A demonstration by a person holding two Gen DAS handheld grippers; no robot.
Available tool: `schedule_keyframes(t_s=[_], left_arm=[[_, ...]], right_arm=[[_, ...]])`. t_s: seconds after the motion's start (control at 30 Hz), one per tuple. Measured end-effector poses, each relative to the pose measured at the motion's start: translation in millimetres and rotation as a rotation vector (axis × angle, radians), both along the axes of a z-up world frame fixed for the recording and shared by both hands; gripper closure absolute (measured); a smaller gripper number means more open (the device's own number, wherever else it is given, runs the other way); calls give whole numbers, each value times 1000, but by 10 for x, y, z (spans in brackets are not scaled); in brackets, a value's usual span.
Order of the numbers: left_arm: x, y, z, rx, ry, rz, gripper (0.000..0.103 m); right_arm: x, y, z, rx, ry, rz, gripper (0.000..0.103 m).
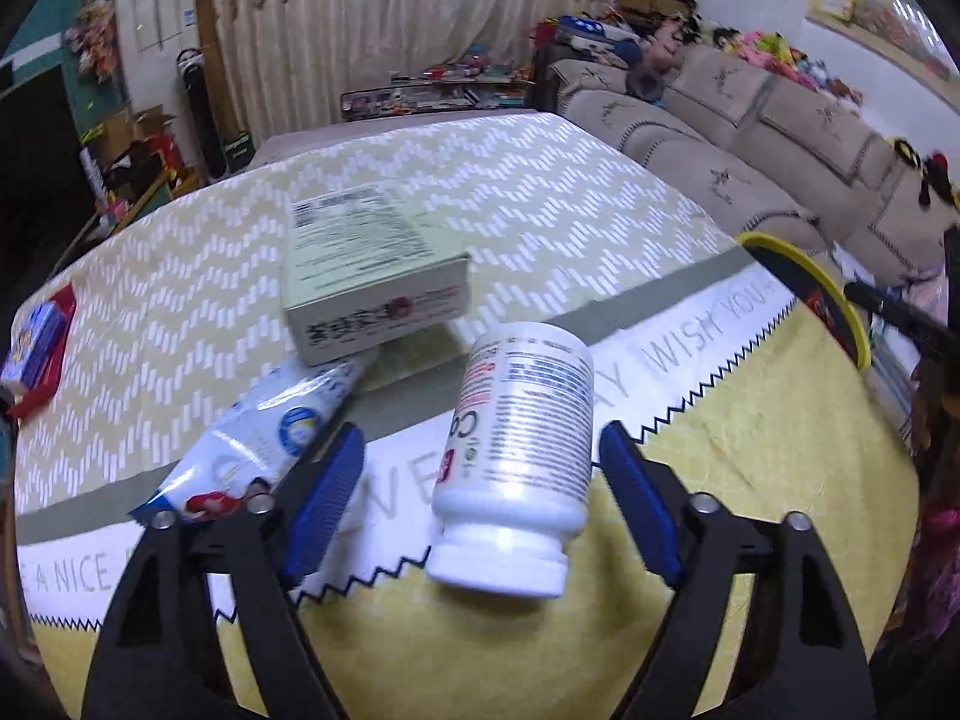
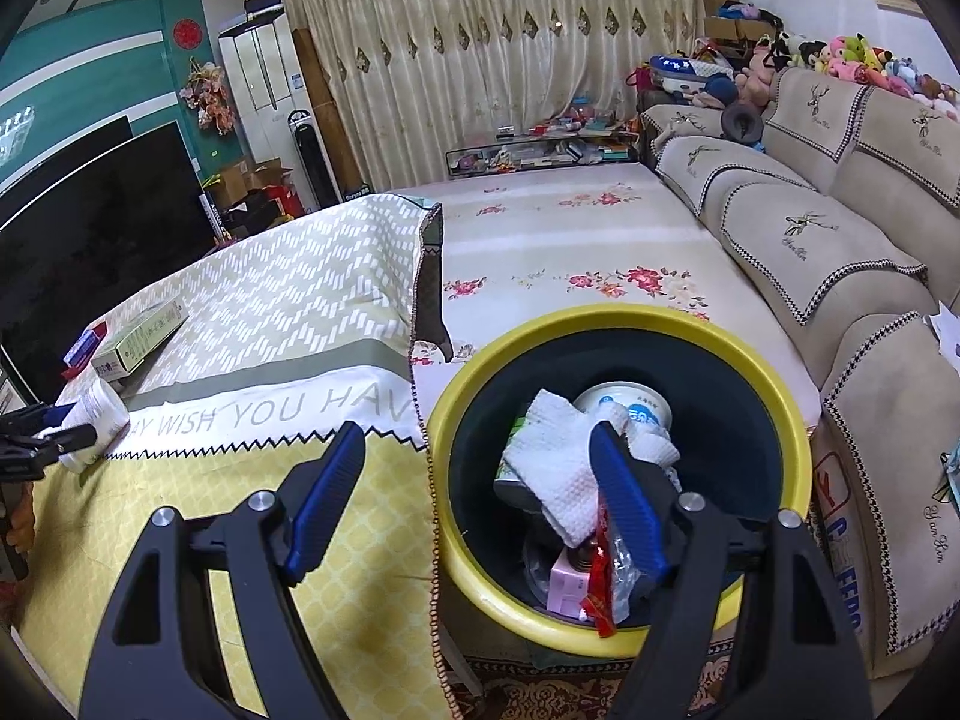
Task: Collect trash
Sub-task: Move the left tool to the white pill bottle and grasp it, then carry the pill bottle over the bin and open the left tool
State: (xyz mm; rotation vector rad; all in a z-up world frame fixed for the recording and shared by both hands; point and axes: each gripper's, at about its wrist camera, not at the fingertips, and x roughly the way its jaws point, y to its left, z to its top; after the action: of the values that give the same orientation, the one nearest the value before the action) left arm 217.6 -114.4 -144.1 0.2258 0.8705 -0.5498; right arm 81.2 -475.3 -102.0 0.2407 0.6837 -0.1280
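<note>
The green box's [image 1: 375, 282] printed label is blurred; the blue pouch [image 1: 258, 450] partly hides behind a gripper finger [image 1: 324, 510].

My left hand-held gripper [image 1: 480, 468] has black arms and ribbed blue pads, and so does my right hand-held gripper [image 2: 477, 468]. The plastic pill bottle [image 1: 516, 450] is white with a label printed in red, blue and black. The cardboard box [image 1: 372, 282] is pale green with black print. The soft pouch [image 1: 264, 444] is white and light blue. The cloth on the surface [image 1: 540, 192] shows white zigzag dashes on beige, a grey band, and yellow beyond a black sawtooth line. The round bin [image 2: 612, 324] has a yellow rim and dark inside.
</note>
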Motion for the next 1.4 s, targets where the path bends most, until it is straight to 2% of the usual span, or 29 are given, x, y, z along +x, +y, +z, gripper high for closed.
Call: schedule_keyframes(t_s=[0.03, 0.1, 0.13, 0.23, 0.37, 0.53, 0.67, 0.83, 0.97, 1.17, 1.23, 1.3, 1.4], left_arm=[[-6, -25, -15, 6, 0, -7, 33], [2, -90, -51, 12, 12, -22, 51], [-3, -120, -67, 19, 14, -28, 56], [-72, -170, -45, 41, -14, -34, 56], [-248, -337, 131, 65, -71, -64, 56], [-428, -727, 412, 25, -85, -158, 56], [-496, -1244, 558, -16, -68, -277, 56], [-561, -2056, 596, -34, -64, -427, 56], [-559, -2652, 525, -36, -19, -501, 56], [-384, -3400, 271, 4, 25, -531, 56], [-291, -3604, 167, 15, 54, -526, 56], [-209, -3761, 88, 30, 38, -505, 31], [-152, -3747, 146, 4, 12, -467, 28]], right_arm=[[-3, -12, -5, 3, -1, -3, 30], [-8, -32, -19, 9, -1, -5, 30], [-12, -40, -30, 12, -1, -6, 30], [-29, -58, -47, 19, 1, -7, 30], [-85, -115, -13, 25, -16, -16, 30], [-203, -240, 61, 32, -50, -54, 30], [-356, -426, 133, 21, -65, -113, 30], [-625, -720, 219, -41, -66, -225, 30], [-803, -920, 238, -40, -72, -276, 30], [-987, -1153, 181, -24, -62, -326, 30], [-1007, -1191, 148, -20, -54, -332, 30], [-1022, -1212, 121, -12, -49, -334, 30], [-1024, -1202, 79, 0, -47, -327, 30]])
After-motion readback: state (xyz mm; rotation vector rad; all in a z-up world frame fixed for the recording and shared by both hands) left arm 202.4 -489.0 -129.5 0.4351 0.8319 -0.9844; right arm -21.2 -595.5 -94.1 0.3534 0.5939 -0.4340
